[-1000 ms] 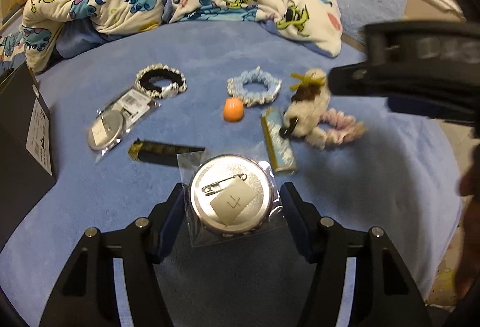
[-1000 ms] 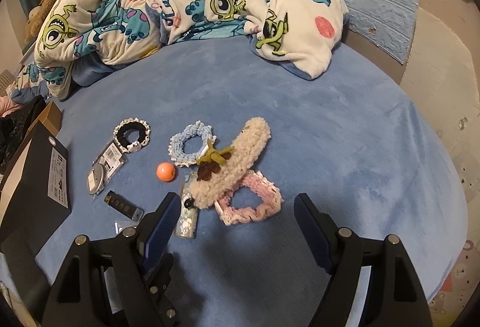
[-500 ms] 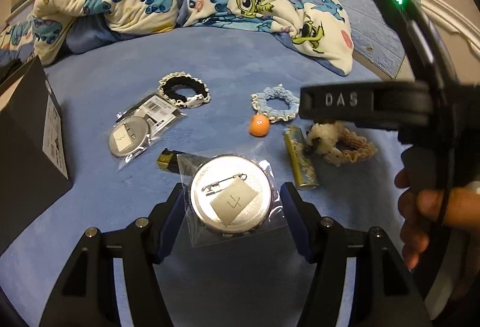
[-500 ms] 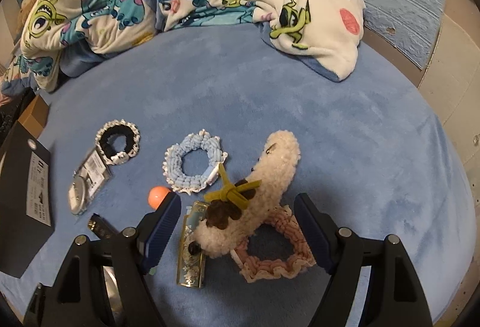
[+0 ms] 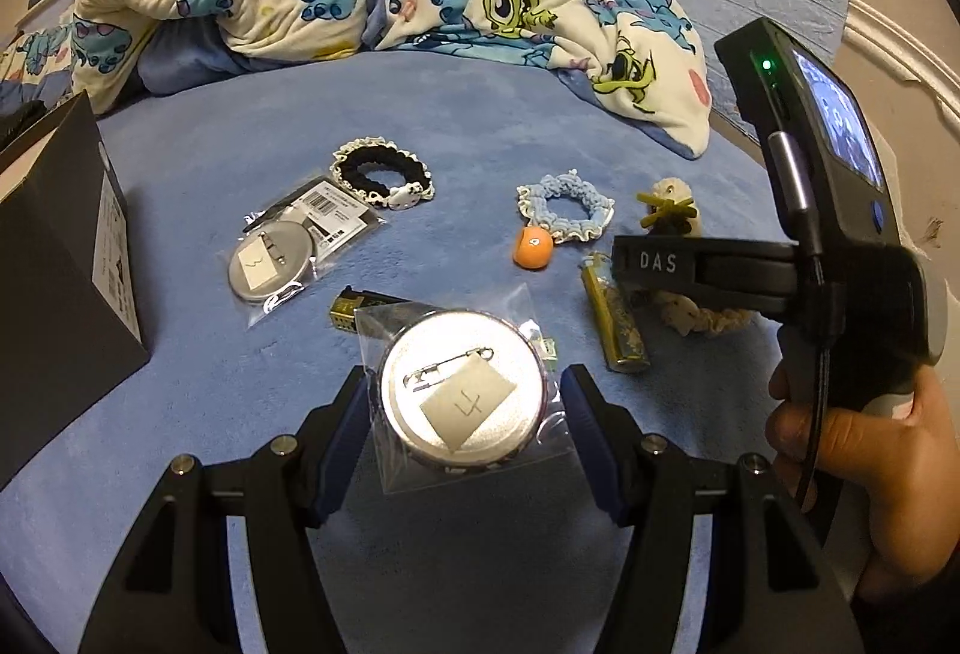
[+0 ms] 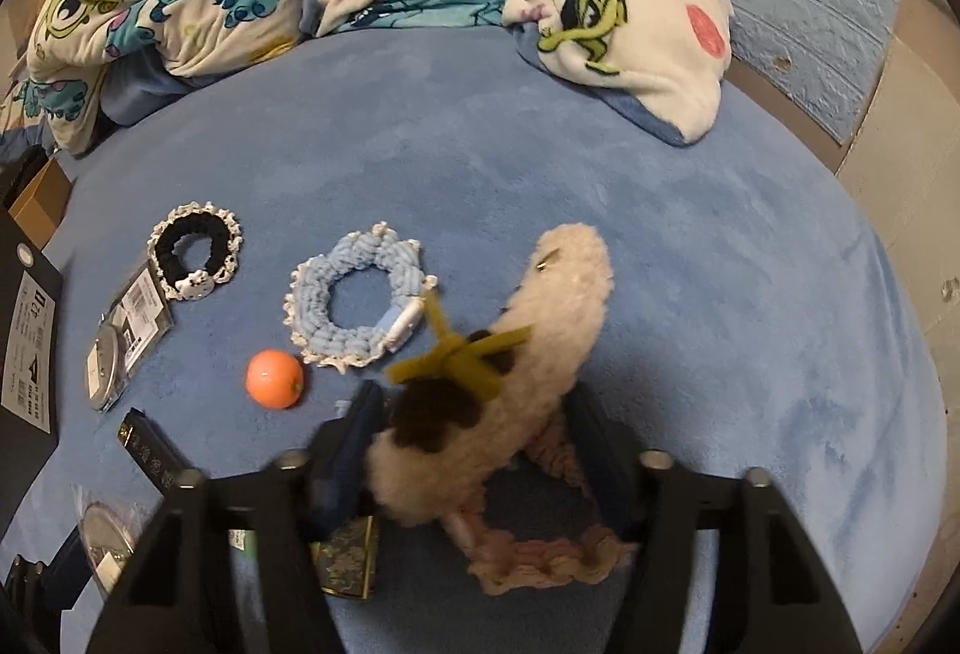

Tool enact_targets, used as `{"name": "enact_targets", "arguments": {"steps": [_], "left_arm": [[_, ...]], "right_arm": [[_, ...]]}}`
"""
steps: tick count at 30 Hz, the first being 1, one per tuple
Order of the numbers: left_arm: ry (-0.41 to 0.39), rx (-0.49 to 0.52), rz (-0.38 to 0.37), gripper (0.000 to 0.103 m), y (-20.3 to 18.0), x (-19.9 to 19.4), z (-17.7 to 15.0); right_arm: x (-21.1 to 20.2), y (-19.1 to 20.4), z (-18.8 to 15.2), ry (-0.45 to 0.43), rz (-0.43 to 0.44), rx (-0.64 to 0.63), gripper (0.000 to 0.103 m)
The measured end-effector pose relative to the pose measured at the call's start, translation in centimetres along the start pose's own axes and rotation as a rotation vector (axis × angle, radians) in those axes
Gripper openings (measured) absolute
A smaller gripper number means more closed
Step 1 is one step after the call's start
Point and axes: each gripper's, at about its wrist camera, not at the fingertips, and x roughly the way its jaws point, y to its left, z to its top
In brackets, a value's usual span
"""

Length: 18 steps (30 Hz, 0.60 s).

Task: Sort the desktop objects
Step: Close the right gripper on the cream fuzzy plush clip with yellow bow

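Fluffy hair clip [image 6: 516,384] now between closing right hand-held gripper [image 6: 474,450] jaws, lower than before; pickup imminent. Left hand-held gripper [image 5: 459,414] stays clamped on bagged pin badge [image 5: 462,390].

Shiny metal badge [image 5: 461,384], crinkly plastic; matt plush blanket [image 5: 420,102].

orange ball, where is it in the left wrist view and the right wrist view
Left wrist view: the orange ball lies right of centre on the blue blanket, beyond the bagged badge.
Right wrist view: the ball lies left of centre, ahead of the right gripper, whose jaws are closing around the fluffy clip.
Shared landmark: the light blue scrunchie, just beyond and right of the ball in both views.
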Motion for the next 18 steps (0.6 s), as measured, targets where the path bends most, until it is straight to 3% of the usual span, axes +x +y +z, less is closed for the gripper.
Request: {"name": "enact_targets", "arguments": {"steps": [18], "left_arm": [[-0.034, -0.015, -0.001, 0.064, 0.3, -1.3, 0.9]], "right_arm": [[-2.9, -0.6, 0.3, -0.042, 0.009, 0.01, 0.044]]}}
